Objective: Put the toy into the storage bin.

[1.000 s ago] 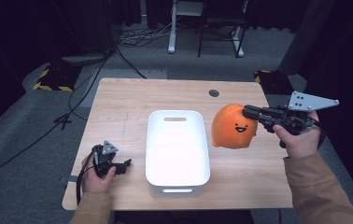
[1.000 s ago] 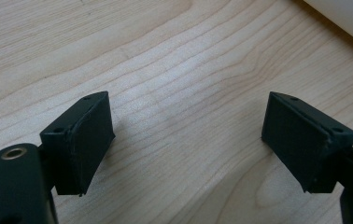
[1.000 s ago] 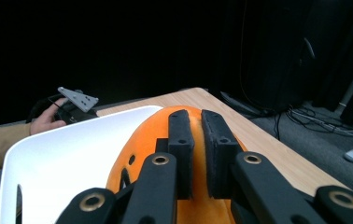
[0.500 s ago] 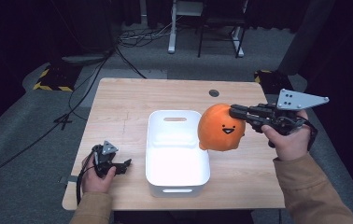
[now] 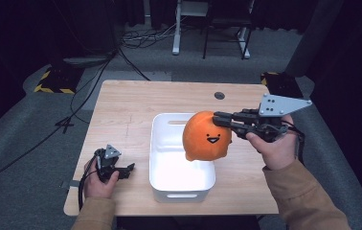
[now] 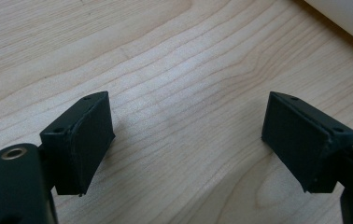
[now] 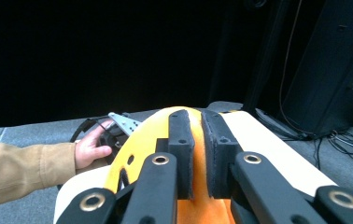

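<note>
An orange round plush toy (image 5: 207,136) with a small smiling face hangs above the right part of the white bin (image 5: 162,143). My right gripper (image 5: 217,118) is shut on the toy's top, and in the right gripper view the black jaws pinch a fold of the orange plush toy (image 7: 197,154). My left gripper (image 5: 130,168) rests low at the table's front left, held in a hand. In the left gripper view its jaws stand wide apart over bare wood, so the left gripper (image 6: 188,140) is open with nothing between them.
The wooden table (image 5: 126,110) has a round cable hole (image 5: 220,95) at its back right. Beyond the table lie grey floor, cables and chair legs (image 5: 208,33). The white bin's corner (image 6: 347,21) shows to the upper right of the left gripper.
The right gripper has carried the orange toy leftward from the table's right side to above the white bin. The left gripper has stayed put.
</note>
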`<control>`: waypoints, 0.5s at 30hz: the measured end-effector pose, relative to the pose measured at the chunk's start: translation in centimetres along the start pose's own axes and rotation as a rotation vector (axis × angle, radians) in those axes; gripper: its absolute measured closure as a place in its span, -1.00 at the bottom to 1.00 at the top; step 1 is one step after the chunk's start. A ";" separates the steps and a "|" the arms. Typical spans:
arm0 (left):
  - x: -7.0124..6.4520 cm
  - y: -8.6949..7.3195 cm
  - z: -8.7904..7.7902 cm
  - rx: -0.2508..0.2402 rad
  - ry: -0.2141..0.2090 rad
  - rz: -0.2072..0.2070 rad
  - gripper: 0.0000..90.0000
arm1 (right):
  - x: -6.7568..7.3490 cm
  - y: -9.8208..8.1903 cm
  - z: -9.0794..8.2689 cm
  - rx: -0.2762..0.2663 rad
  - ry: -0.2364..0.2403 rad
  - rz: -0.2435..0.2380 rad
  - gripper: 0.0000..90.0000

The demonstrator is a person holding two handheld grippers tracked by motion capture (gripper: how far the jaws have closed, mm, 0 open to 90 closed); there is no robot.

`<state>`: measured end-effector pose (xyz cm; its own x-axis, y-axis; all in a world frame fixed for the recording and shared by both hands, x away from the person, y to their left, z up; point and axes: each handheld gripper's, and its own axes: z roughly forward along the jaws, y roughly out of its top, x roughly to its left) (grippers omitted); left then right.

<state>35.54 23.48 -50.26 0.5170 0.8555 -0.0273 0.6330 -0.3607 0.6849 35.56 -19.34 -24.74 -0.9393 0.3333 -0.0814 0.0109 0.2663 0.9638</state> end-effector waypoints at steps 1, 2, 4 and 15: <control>0.0 0.0 0.0 0.000 0.001 0.000 -0.62 | 0.1 0.0 0.3 0.001 0.003 0.002 0.85; 0.0 0.0 0.0 0.000 0.001 0.000 -0.62 | 0.1 0.0 0.3 0.001 0.003 0.002 0.85; 0.0 0.0 0.0 0.000 0.000 0.000 -0.62 | 0.5 -0.2 1.2 0.011 0.019 0.002 0.85; 0.0 0.0 0.0 0.000 0.000 0.000 -0.62 | 1.6 -1.4 4.2 0.055 0.071 0.015 0.85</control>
<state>35.54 23.49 -50.26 0.5173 0.8554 -0.0274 0.6330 -0.3609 0.6849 35.44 -15.35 -27.31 -0.9607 0.2734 -0.0470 0.0422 0.3115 0.9493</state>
